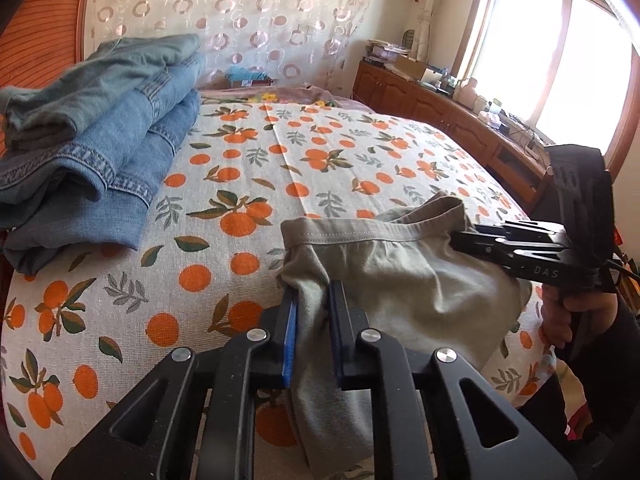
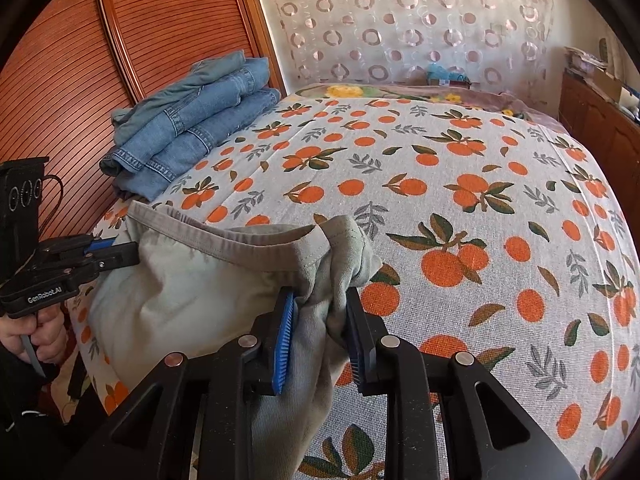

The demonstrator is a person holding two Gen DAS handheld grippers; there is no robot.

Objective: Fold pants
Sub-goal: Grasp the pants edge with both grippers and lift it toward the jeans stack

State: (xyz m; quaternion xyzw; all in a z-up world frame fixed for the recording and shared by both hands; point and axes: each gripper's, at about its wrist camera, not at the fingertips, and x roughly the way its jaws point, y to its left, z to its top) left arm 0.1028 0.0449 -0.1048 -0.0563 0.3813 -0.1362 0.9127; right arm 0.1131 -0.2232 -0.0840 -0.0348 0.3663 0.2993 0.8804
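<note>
Grey-green pants (image 1: 404, 280) hang by the waistband over the near edge of the bed, stretched between both grippers. My left gripper (image 1: 314, 304) is shut on the left end of the waistband; it also shows at the left of the right wrist view (image 2: 124, 254). My right gripper (image 2: 322, 312) is shut on the bunched right end of the pants (image 2: 192, 292); it also shows at the right of the left wrist view (image 1: 460, 236). The legs hang below out of view.
The bed has a sheet printed with oranges (image 1: 280, 168). A stack of folded blue jeans (image 1: 100, 148) lies at the bed's far left by the wooden headboard (image 2: 120, 48). A wooden cabinet (image 1: 440, 116) with clutter runs under the window at right.
</note>
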